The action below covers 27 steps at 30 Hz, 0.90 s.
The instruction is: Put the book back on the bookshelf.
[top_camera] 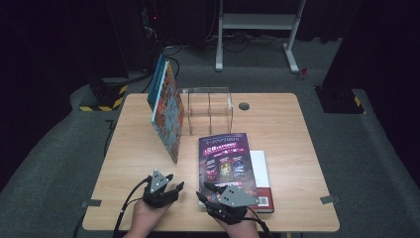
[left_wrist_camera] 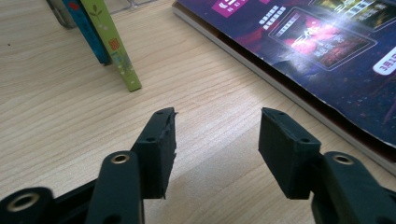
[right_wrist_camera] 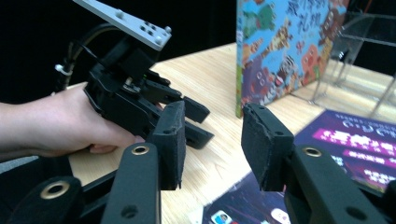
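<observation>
Currently both claws are spread with nothing between them: left gripper (top_camera: 174,184) rests on bare table (top_camera: 277,114), right gripper (top_camera: 202,191) sits at the near edge of the purple magazine (top_camera: 225,158), which lies flat on a white book (top_camera: 261,168). Upright books (top_camera: 167,106) lean by the clear rack (top_camera: 208,110). Risk, as I judge it: pinching the magazine's thin edge could slip, drag the white book too, or a swing could topple the leaning books.
</observation>
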Each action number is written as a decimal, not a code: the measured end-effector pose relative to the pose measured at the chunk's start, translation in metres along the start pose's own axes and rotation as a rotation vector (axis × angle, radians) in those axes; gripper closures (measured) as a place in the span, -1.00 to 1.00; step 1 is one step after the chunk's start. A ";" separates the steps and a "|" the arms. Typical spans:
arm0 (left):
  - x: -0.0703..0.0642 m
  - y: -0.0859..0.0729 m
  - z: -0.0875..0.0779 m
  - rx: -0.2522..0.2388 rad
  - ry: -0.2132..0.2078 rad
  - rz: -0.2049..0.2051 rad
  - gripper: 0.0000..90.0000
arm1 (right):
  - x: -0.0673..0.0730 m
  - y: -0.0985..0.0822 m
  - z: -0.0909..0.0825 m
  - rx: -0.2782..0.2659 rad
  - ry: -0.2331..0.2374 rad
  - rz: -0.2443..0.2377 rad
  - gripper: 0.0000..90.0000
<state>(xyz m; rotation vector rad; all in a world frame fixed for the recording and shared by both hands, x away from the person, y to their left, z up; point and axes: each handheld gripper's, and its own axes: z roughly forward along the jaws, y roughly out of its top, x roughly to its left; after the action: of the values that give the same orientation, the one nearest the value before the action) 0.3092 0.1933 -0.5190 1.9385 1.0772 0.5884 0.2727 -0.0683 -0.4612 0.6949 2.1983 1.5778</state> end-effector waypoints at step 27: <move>-0.019 0.021 0.013 -0.009 -0.040 0.068 -0.02 | -0.056 -0.024 -0.039 0.148 -0.242 0.126 0.09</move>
<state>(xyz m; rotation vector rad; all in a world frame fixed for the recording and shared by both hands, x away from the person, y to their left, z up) 0.3189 0.1655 -0.5090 1.9770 0.9851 0.5881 0.2934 -0.1368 -0.4720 1.0292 2.1407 1.3159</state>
